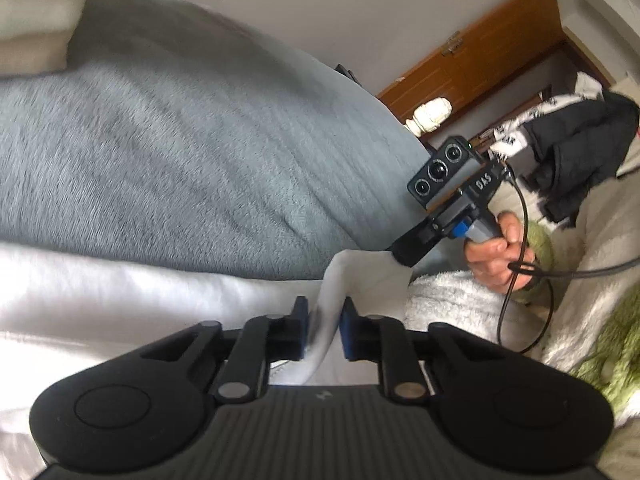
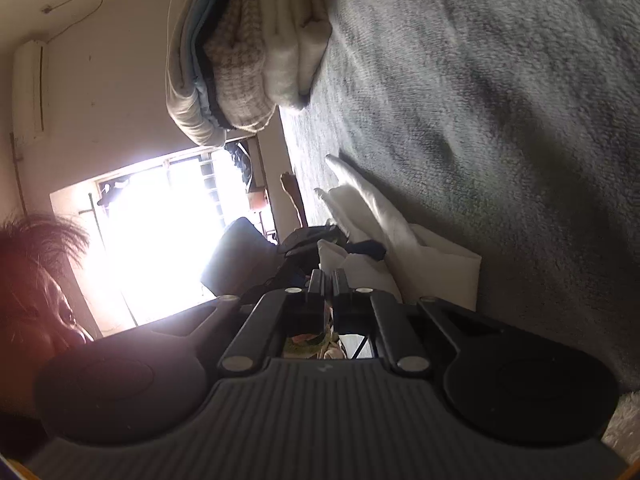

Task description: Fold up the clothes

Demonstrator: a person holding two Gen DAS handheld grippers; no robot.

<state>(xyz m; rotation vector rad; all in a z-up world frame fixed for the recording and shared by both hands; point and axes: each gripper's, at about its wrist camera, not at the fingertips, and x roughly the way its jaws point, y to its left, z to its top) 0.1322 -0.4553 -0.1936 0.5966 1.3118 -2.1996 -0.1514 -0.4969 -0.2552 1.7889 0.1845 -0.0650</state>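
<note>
White cloth, the garment (image 1: pixel 168 296) being folded, lies across the near edge of a grey fleece blanket (image 1: pixel 192 152), which serves as the work surface and as the landmark for what follows. At the blanket's near edge the left gripper (image 1: pixel 325 330) has its blue-padded fingers (image 1: pixel 349 330) clenched on a raised fold of the white fabric, which runs up between them. Just beyond that pinch, at the blanket's right-hand margin, the right gripper (image 1: pixel 404 250) meets the same strip of cloth; a hand (image 1: pixel 498 256) holds its handle, with a black cable (image 1: pixel 520 280) looping below. The right wrist view shows the right gripper's fingers nearly closed, white fabric bunched just past their tips over the blanket; whether they truly pinch it cannot be told, since the contact is shadowed. Two holds close together on one edge suggest that the edge is kept taut so it can be carried over as a straight line, a judgement only. At the blanket's far corner rests a stack of folded textiles (image 2: pixel 240 48), plausibly where finished pieces are kept. Dark clothing (image 1: pixel 576 148) lies heaped beyond the blanket's right side.
</note>
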